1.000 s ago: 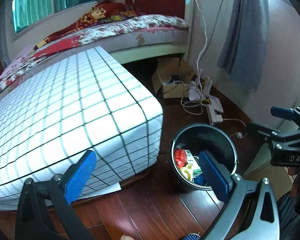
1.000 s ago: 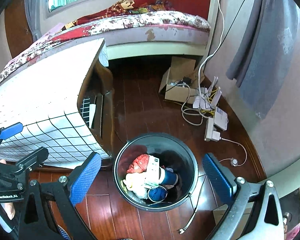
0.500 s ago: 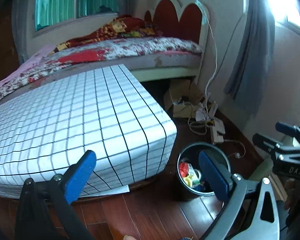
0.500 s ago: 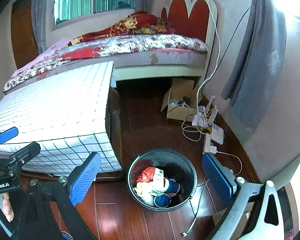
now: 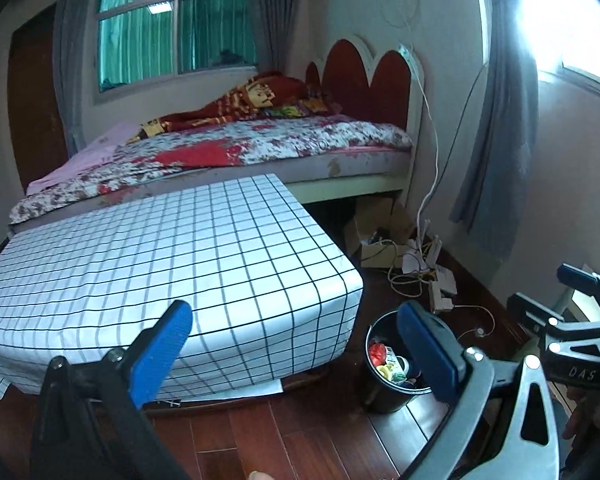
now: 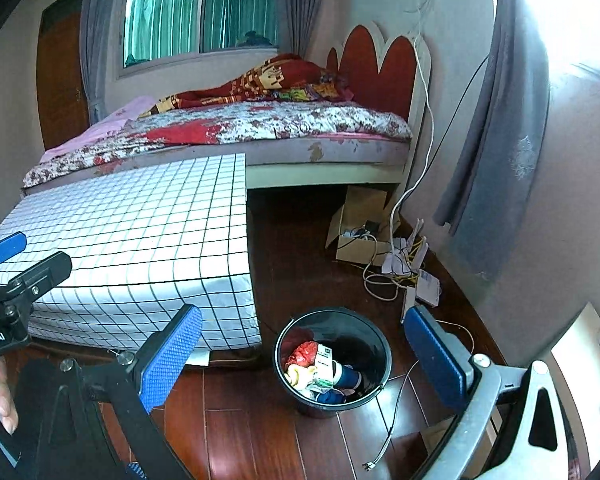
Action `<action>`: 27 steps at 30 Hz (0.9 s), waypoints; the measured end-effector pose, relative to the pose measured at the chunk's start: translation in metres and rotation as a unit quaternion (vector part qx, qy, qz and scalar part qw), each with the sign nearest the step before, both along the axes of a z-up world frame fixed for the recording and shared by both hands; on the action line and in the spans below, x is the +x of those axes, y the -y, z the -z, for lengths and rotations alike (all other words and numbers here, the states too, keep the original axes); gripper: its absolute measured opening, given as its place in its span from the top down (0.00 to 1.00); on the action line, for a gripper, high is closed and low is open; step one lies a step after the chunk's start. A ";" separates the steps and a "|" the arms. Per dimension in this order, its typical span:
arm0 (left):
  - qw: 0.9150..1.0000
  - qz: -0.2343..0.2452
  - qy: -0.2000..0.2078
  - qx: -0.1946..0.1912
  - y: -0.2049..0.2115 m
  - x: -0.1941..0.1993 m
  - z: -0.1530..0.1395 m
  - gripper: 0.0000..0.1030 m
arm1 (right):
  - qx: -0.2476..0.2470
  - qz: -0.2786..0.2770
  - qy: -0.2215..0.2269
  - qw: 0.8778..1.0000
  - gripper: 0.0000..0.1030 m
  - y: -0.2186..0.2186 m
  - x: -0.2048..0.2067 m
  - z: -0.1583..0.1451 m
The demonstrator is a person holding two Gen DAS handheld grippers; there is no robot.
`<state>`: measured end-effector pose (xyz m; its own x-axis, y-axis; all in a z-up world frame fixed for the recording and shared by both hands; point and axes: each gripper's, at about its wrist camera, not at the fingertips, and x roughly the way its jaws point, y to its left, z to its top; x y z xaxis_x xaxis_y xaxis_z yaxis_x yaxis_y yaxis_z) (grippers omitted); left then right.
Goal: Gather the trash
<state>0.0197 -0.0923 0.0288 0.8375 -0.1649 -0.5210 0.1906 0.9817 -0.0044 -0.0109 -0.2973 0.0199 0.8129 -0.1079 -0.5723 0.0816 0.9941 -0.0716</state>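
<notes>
Bedroom scene, with places given relative to the black bin. A bed (image 6: 260, 128) with a floral cover is standing well behind the black bin (image 6: 296, 344), against the far wall. A low table under a white checked cloth (image 5: 172, 264) is standing just beside the bin, on its left. A cardboard box (image 6: 360, 220) with a tangle of white cables (image 6: 384, 276) is lying on the wooden floor (image 6: 252, 432) behind the bin, to its right. The bin is standing upright on the floor and is holding the collected trash (image 6: 320, 372): a red wrapper, a white carton, yellow scraps and a blue piece. The left gripper (image 5: 296, 344) is hovering above and left of the bin, its blue-padded jaws spread wide and empty. The right gripper (image 6: 304, 352) is hovering over the bin, its jaws likewise spread wide and holding nothing.
</notes>
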 end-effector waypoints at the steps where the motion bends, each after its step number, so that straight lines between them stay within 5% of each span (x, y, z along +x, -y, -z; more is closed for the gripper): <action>1: 1.000 -0.002 0.004 0.001 -0.002 -0.006 -0.003 0.00 | 0.000 0.000 0.002 1.000 0.01 -0.002 -0.005 -0.002; 27: 0.997 -0.007 0.075 -0.016 -0.020 -0.058 -0.026 0.00 | -0.047 -0.013 0.080 0.996 0.01 -0.036 -0.056 -0.055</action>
